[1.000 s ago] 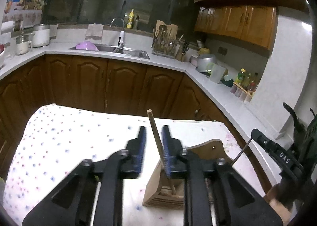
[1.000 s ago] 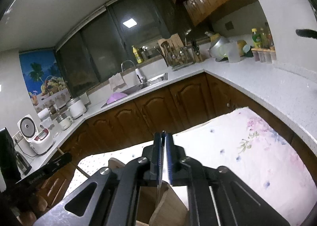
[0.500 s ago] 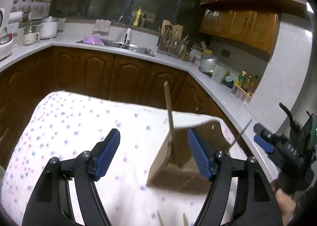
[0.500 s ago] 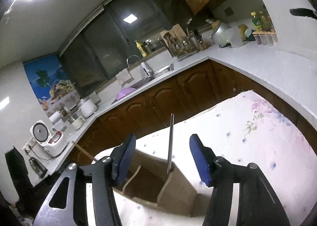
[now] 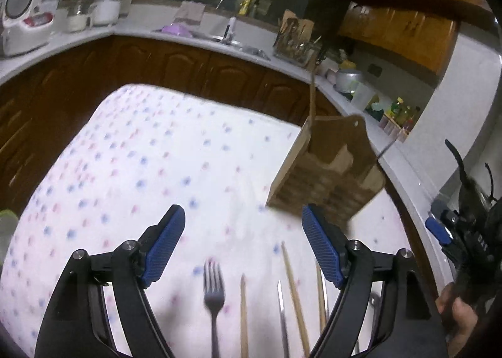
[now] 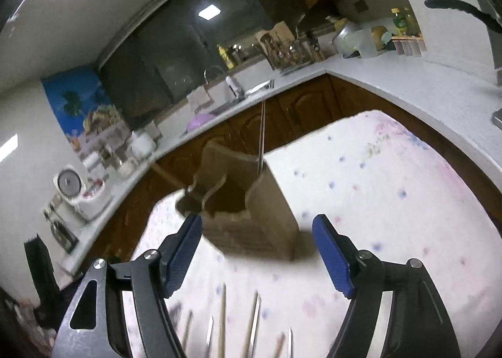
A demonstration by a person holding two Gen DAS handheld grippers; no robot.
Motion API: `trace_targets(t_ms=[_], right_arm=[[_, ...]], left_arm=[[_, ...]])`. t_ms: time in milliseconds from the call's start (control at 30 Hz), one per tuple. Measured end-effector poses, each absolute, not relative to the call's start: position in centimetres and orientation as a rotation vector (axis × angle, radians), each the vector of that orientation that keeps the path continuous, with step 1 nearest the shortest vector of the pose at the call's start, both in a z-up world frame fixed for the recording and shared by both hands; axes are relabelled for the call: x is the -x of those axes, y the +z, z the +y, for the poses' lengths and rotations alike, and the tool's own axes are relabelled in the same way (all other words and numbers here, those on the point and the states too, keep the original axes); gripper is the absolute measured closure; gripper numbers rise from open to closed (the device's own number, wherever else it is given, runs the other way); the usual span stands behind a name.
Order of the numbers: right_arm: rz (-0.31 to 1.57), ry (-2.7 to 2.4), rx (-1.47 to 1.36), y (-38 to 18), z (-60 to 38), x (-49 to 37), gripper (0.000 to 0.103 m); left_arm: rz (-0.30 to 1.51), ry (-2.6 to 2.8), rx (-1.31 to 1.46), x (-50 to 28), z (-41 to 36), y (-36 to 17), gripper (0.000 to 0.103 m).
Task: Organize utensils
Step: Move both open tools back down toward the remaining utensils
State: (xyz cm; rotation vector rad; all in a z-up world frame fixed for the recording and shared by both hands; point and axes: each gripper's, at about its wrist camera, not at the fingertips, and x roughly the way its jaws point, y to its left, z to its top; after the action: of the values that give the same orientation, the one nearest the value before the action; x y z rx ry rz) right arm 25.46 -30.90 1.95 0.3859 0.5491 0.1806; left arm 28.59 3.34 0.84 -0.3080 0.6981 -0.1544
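Left tongs (image 5: 243, 241): jaws wide, nothing between the pads; they have just been opening. Right tongs (image 6: 255, 251): likewise wide and empty, likewise just opened. Landmark for all places below is the wooden utensil holder (image 5: 326, 176), which stands upright on the surface (image 5: 141, 169) under a dotted cloth. Both tongs sit on the near side of the holder, apart from it, not touching. A wooden chopstick (image 5: 312, 97) stands in the holder's left compartment as the left wrist view shows it, leaning slightly; a thin metal chopstick (image 6: 262, 135) stands near-upright at the holder's right-hand wall in the right wrist view. Judgement: each stick rests against a wall of its compartment, so it needs no further support, which is why the pads can stand clear. Nearer the cameras than the holder, loose utensils lie flat in a rough row: a fork (image 5: 214, 289), further wooden chopsticks (image 5: 291, 292), and metal ones (image 5: 282, 314). Judgement: laid parallel with handles toward the person for easy picking. Much of the sorting is not yet done. Frames blurred; exact count uncertain.
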Motion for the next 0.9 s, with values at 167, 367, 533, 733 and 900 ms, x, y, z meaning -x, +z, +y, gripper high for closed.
trace_targets(t_ms=[167,367,533,733,900], right_arm=[[0.588,0.189,-0.349,1.2,-30.3,-21.8,0.028],[0.62,0.166,-0.266,0.2,-29.2,-18.0,0.027],[0.643,0.172,-0.236,-1.2,-28.5,-15.6,0.016],[0.694,0.168,-0.206,-3.1,-27.9,-14.6,0.009],[0.709,0.169,-0.197,-3.6,-27.7,-14.4,0.009]], left_arm=[[0.745,-0.149,0.328,-25.4,3.9,-0.7,0.024],[0.784,-0.17,0.286,-22.3,3.3,-2.0,0.024],[0.801,-0.192,0.227,-20.0,2.4,-2.7,0.024],[0.826,-0.205,0.172,-19.0,1.6,-3.1,0.024],[0.836,-0.21,0.139,-18.9,1.3,-3.2,0.024]])
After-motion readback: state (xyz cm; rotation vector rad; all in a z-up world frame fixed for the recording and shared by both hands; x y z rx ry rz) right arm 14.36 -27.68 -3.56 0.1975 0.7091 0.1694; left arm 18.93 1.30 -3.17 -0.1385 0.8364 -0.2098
